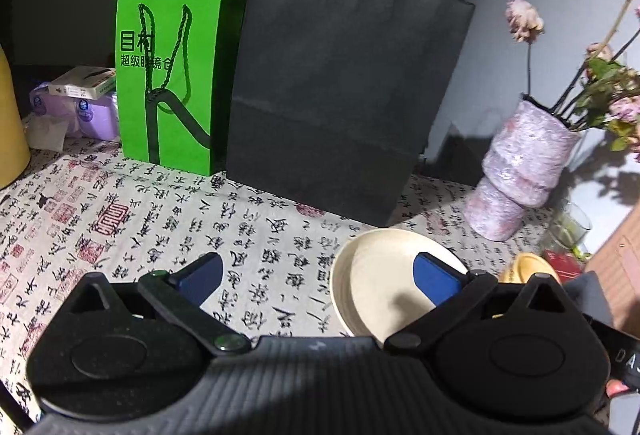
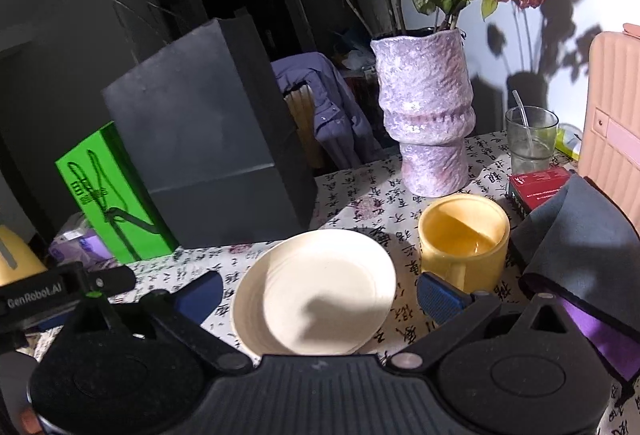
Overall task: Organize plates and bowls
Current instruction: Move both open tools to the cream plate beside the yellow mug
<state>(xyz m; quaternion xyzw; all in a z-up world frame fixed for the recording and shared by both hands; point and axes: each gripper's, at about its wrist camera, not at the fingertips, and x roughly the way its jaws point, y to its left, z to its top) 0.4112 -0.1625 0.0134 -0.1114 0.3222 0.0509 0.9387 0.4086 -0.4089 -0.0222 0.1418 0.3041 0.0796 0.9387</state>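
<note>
A cream bowl (image 1: 380, 275) (image 2: 316, 291) rests on the calligraphy-print tablecloth (image 1: 160, 219). My left gripper (image 1: 320, 275) is open, and its right finger (image 1: 436, 279) hangs over the bowl's right side while the left finger (image 1: 200, 277) is over bare cloth. My right gripper (image 2: 320, 295) is open too, its two blue-padded fingers standing either side of the bowl just above the cloth. A yellow mug (image 2: 464, 235) (image 1: 524, 267) stands just right of the bowl, close to the right gripper's right finger (image 2: 438, 295).
A tall black paper bag (image 1: 340, 95) (image 2: 208, 139) and a green bag (image 1: 176, 75) (image 2: 108, 191) stand behind. A purple vase (image 1: 524, 163) (image 2: 428, 115) with dried roses, a glass (image 2: 530, 139), a red box (image 2: 538, 187) and a grey cloth (image 2: 580, 243) crowd the right. Left gripper body (image 2: 48, 291) shows at left.
</note>
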